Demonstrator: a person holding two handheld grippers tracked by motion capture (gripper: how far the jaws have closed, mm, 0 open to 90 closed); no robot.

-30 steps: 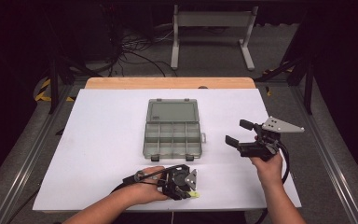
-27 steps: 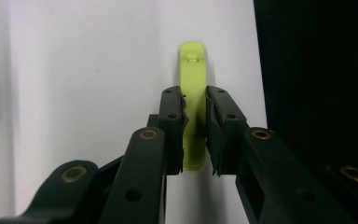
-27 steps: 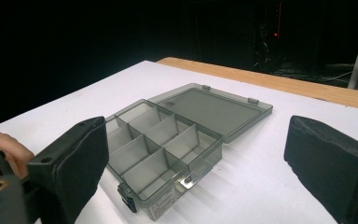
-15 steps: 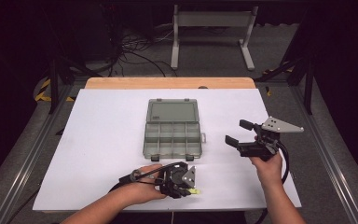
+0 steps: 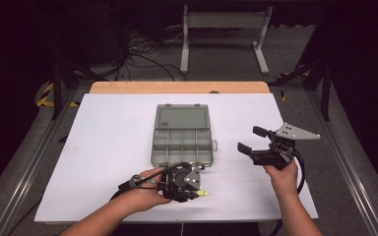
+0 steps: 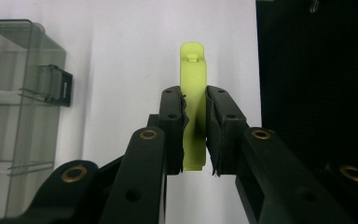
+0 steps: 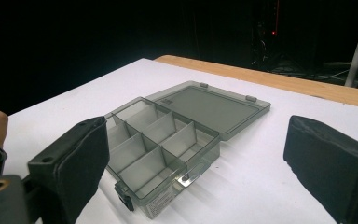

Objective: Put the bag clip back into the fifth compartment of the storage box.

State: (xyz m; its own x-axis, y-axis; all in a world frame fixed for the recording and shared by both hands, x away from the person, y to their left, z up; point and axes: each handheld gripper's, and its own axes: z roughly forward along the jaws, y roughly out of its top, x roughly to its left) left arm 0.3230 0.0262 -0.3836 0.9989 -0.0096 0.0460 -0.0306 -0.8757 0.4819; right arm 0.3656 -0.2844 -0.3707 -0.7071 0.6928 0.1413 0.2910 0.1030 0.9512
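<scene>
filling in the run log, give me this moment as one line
left gripper: shut on flat lime-green plastic piece | right gripper: open, empty | clear grey plastic compartment box: lid open, on white table

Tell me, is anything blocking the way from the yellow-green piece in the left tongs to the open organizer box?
Nothing visible does. The left tongs are shut on the yellow-green piece just in front of the organizer box, whose lid lies open and flat behind its compartments. The right tongs are off to the side.

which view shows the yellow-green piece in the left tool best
The left gripper view: the yellow-green piece stands large and sharp, clamped between the left tool pads. The high view gives just a tiny tip poking out beside the hand. The right gripper view looks at the open organizer box instead.
</scene>
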